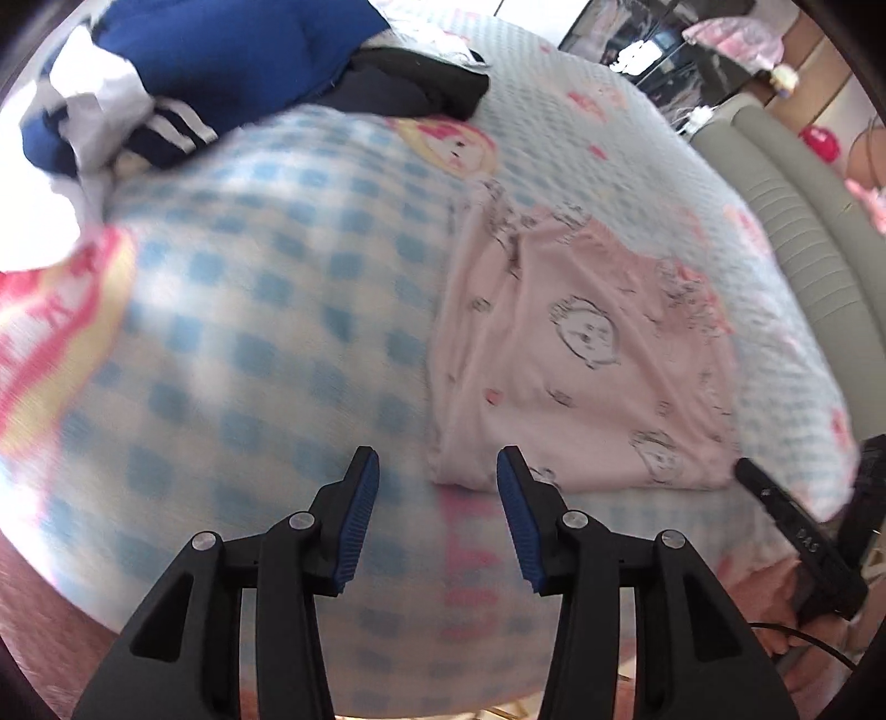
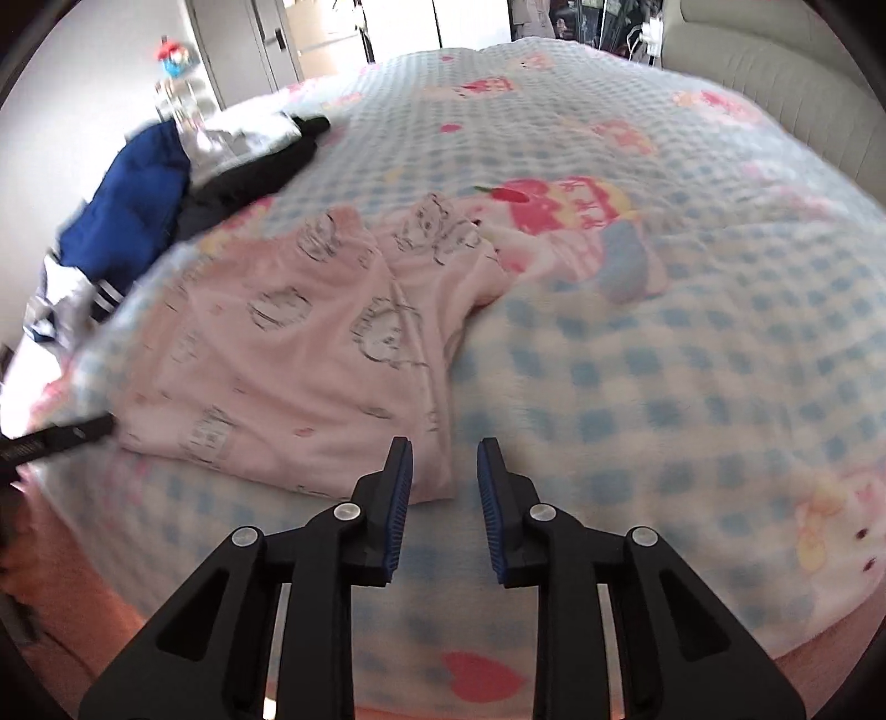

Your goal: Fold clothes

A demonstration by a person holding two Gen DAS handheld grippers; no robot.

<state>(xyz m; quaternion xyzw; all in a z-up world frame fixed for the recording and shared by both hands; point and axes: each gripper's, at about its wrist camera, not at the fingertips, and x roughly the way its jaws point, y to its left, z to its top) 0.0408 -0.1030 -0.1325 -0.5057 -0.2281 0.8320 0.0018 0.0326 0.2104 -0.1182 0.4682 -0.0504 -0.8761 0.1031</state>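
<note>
We work over a wide bed covered by a soft blue-and-white checked blanket with pink cartoon prints (image 2: 637, 354), which fills both views. At its far side, towards the wall, sits a loose heap of unfolded clothes: a bulky royal-blue padded garment (image 1: 232, 50), a black garment (image 1: 421, 88) beside it and some white and navy striped fabric (image 1: 160, 130). We judge this heap to be the work left, since none of it looks folded.

Nearer to us lies the pale pink cotton garment printed with grey cartoon faces (image 2: 288, 354). It looks partly folded: its near edge is straight and doubled, while the far end, by the cartoon print of the blanket, is rumpled and uneven. We take it that this piece needs at least one more fold and a smoothing.

Our left gripper (image 1: 437, 518) hangs just above the blanket with its blue pads set fairly wide and nothing between them; the near left corner of the pink garment lies just beyond its tips. Our right gripper (image 2: 444, 509) stands narrower, also empty, with the near right corner of the same garment just beyond its left finger. So the pink garment lies between the two tongs, each close to one near corner and neither touching the cloth.
</note>
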